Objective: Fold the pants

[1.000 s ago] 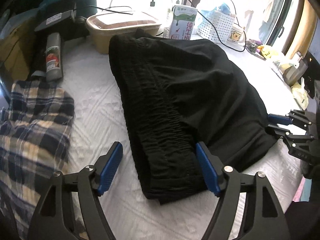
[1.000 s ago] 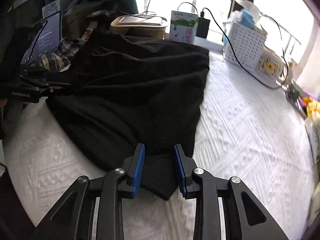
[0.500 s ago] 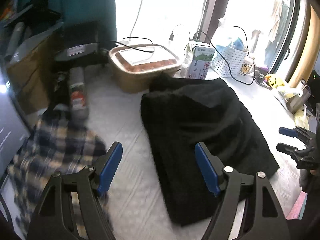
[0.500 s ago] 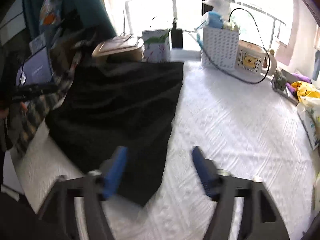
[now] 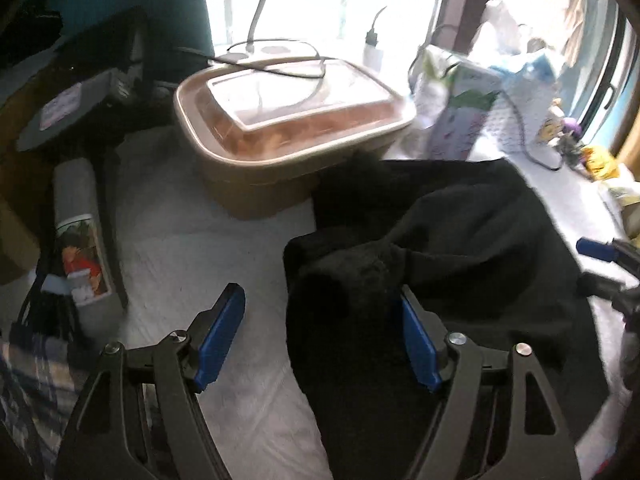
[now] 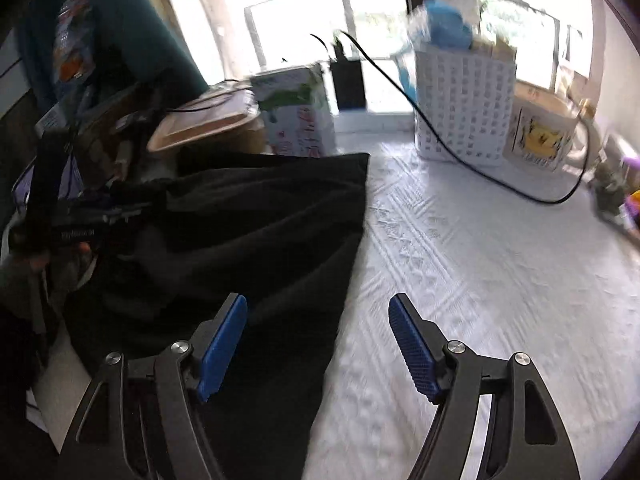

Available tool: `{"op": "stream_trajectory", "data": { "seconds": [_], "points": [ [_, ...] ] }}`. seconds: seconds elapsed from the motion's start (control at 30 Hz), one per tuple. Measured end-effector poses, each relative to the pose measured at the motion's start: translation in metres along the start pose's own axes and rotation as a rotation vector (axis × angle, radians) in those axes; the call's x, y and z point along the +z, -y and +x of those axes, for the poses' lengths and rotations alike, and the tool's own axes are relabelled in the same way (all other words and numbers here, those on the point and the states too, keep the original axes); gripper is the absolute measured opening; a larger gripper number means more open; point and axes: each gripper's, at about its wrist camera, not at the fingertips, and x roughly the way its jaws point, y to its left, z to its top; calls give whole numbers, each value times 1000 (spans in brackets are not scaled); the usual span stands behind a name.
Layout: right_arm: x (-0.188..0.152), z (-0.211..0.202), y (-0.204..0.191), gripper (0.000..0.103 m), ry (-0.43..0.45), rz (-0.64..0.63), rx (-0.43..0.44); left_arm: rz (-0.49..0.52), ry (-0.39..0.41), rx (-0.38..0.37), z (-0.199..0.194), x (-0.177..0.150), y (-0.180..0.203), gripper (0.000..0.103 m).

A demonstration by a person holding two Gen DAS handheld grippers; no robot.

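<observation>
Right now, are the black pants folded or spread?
Folded: the black pants lie doubled in a compact, bunched pile, released by both open grippers.

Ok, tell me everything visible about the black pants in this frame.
The black pants are a soft, matte, fleece-like fabric, lying bunched and folded on the white textured cover. One straight edge runs along the cover. A raised hump sits beside the left gripper, whose jaws are open astride the cloth. The right gripper is open over the near edge. The far end reaches the tan lidded container.
</observation>
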Motion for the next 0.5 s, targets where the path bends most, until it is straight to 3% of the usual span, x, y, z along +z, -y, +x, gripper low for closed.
{"op": "stream_trajectory", "data": {
  "seconds": [0.2,0.37,0.5],
  "points": [
    [19,24,4,75,-9,1,11,-17,9,-20,1,6,-2,77],
    [25,20,2,75,9,1,27,-57,51,-170,-21,6,-7,77],
    [26,23,6,76,2,12,42,-40,-24,-164,-1,2,2,77]
  ]
}}
